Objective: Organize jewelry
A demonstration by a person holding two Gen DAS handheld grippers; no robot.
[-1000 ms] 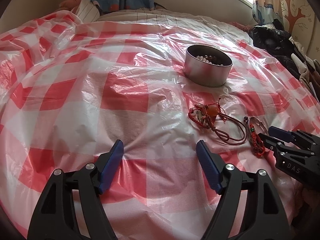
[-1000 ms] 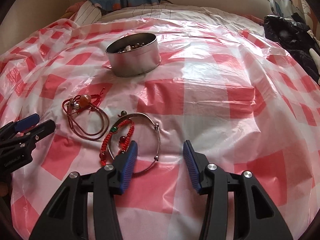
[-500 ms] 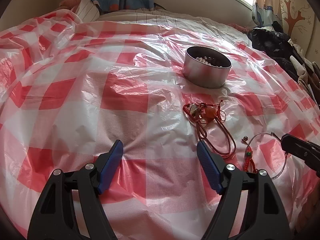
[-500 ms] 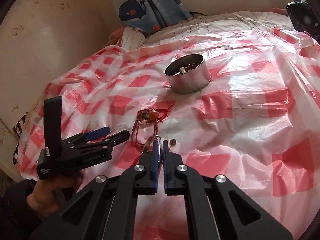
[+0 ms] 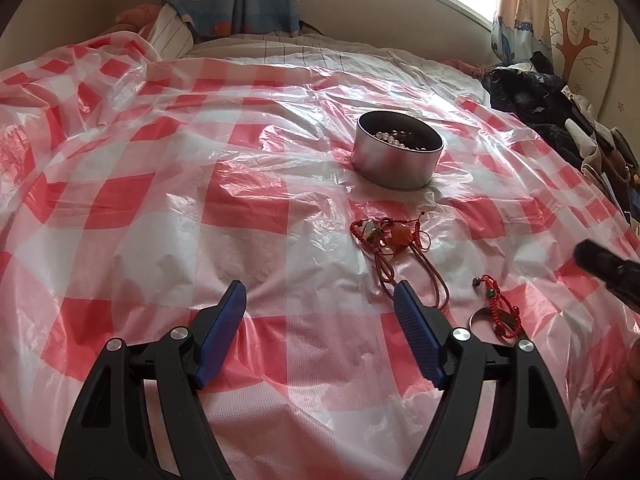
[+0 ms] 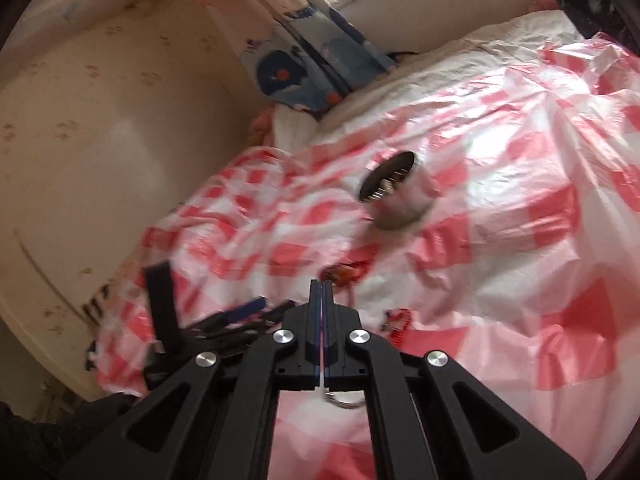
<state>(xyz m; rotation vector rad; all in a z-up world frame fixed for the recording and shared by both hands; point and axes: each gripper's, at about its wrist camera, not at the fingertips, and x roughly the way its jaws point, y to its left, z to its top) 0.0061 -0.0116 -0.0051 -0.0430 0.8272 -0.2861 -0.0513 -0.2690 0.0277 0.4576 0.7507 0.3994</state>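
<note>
Left wrist view: the left gripper (image 5: 320, 336) hovers over the red-and-white checked plastic sheet (image 5: 248, 208) spread on the bed, its blue-padded fingers (image 5: 222, 334) wide apart and empty, much as they stood a second ago. Toward the sheet's far right side stands the round silver metal tin (image 5: 397, 157), open, with pale beads inside. Nearer lies the tangle of red and brown cord with an orange bead (image 5: 390, 240), untouched. Just right of the near finger, the red braided bracelet with a green bead (image 5: 500, 304) now hangs bunched with an arc of the thin silver wire bangle (image 5: 478, 315), where a second ago both lay flat; the dark tip of the right gripper (image 5: 608, 270) juts in from the right edge. Right wrist view, blurred by motion: the right gripper (image 6: 321, 296) has just closed, fingers pressed together on the silver bangle, whose loop (image 6: 344, 403) shows beneath the jaws, while the red bracelet (image 6: 396, 322) dangles beside them. The tin (image 6: 396, 192) sits ahead at mid-sheet, the cord tangle (image 6: 346, 274) between. With the pick apparently made and the camera swung toward the tin, dropping bangle and bracelet there looks like the next step; the cord piece remains.
</note>
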